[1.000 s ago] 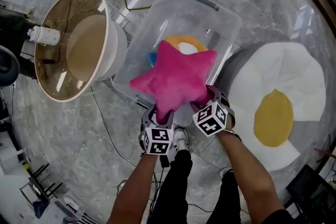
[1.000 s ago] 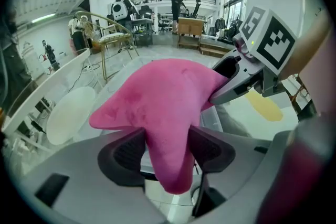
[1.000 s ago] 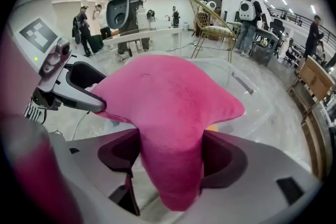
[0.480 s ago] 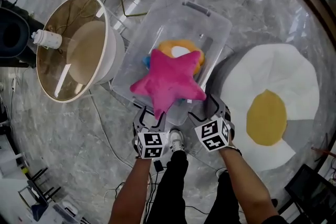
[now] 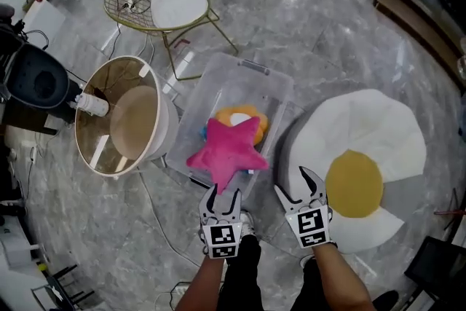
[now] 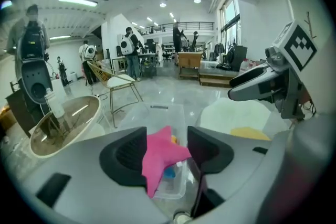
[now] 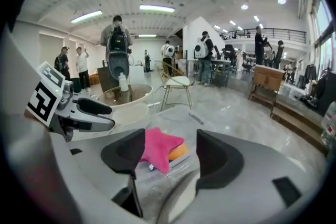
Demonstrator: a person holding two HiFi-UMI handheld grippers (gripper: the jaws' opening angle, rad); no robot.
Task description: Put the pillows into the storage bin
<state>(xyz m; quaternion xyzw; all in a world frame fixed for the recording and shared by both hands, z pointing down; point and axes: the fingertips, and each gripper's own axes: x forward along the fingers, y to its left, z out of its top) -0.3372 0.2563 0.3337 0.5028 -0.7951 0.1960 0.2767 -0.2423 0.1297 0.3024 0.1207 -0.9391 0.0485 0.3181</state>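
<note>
Lying in bin [image 5: 240, 76]: star pillow [image 5: 227, 151] | left gripper [image 5: 224, 193], right gripper [image 5: 295, 182]: jaws clear of it, apart, empty, just narrowing

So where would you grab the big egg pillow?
On the egg pillow, pinch the white rim nearest the right tool, coming from the bin side. It lies flat and wide, so probably only the edge fits the tool.

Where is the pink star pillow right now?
In the head view, the pink star pillow lies at centre in the clear storage bin, on an orange pillow, left of the fried-egg cushion.
</note>
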